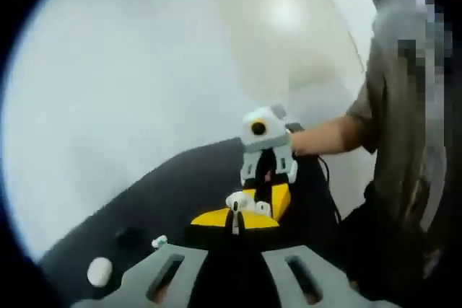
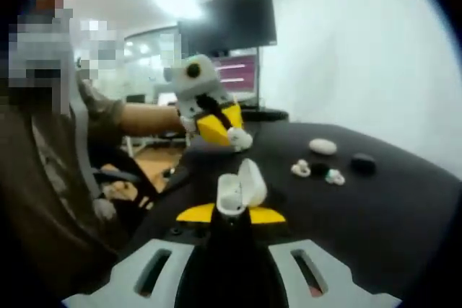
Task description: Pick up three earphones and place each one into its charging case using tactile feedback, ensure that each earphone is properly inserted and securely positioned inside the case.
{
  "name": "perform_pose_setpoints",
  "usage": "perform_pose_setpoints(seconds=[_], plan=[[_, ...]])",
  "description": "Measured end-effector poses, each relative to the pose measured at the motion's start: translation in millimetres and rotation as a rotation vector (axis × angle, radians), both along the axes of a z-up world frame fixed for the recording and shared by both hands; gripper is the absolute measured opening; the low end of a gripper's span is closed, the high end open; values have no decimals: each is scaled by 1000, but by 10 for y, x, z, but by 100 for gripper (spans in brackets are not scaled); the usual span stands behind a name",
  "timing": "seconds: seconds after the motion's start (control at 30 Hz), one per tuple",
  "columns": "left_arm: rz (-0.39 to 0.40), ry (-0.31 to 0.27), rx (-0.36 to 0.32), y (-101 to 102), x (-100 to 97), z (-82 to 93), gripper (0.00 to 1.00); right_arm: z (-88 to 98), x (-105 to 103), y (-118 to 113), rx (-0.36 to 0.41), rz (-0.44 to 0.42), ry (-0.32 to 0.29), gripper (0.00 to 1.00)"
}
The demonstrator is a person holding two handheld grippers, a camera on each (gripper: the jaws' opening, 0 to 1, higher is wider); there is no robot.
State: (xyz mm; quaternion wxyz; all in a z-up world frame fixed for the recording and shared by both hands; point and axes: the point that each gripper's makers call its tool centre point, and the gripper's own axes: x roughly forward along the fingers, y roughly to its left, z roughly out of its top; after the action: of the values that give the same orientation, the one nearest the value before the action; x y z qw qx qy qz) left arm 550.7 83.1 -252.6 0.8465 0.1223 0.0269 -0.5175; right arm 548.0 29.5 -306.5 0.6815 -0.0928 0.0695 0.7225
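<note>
In the right gripper view, the right hand-held gripper (image 2: 231,216) is clenched on an open white charging case (image 2: 240,187), its lid tipped back, held just above the black tabletop (image 2: 404,200). Past it, the left hand-held gripper (image 2: 229,133) comes in from the left with its yellow-tipped jaws closed on a white earphone (image 2: 240,138). Farther right on the tabletop lie two loose white earphones (image 2: 301,169) (image 2: 334,176), close together, with a closed white case (image 2: 323,146) and a dark case (image 2: 363,163) beyond them.

In the left gripper view, the left hand-held gripper (image 1: 235,223) grasps the white earphone (image 1: 234,214) at its yellow tips. Right behind it the right hand-held gripper (image 1: 263,200) faces the camera with the white charging case (image 1: 242,202) between its jaws, almost touching the earphone. On the tabletop (image 1: 173,185) at lower left rest a small earphone (image 1: 159,241), a dark case (image 1: 128,235) and a white case (image 1: 99,271).
</note>
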Motion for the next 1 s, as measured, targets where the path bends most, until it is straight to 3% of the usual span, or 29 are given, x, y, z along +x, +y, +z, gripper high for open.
perform_pose_setpoints(seconds=[0.07,0.13,0.2,0.27,0.37,0.47,0.53,0.8,1.0], plan=[[5,132,-53,129,15,-69,2,1,-4,2,0,1,2,17],[15,344,-121,201,-17,-197,2,1,-11,4,1,2,2,17],[70,442,-150,264,29,-332,2,0,-15,5,1,2,3,17],[124,445,-108,329,87,-472,2,0,-17,5,1,1,2,17],[151,498,-41,365,99,-642,2,0,-19,4,1,1,2,17],[152,505,-25,346,123,-652,2,0,-23,4,1,1,1,17],[168,511,32,424,166,-708,3,1,-26,5,1,0,0,17],[200,537,17,537,157,-607,11,2,-36,8,2,1,-6,17],[176,462,42,547,356,-389,14,3,-44,11,2,1,-7,17]])
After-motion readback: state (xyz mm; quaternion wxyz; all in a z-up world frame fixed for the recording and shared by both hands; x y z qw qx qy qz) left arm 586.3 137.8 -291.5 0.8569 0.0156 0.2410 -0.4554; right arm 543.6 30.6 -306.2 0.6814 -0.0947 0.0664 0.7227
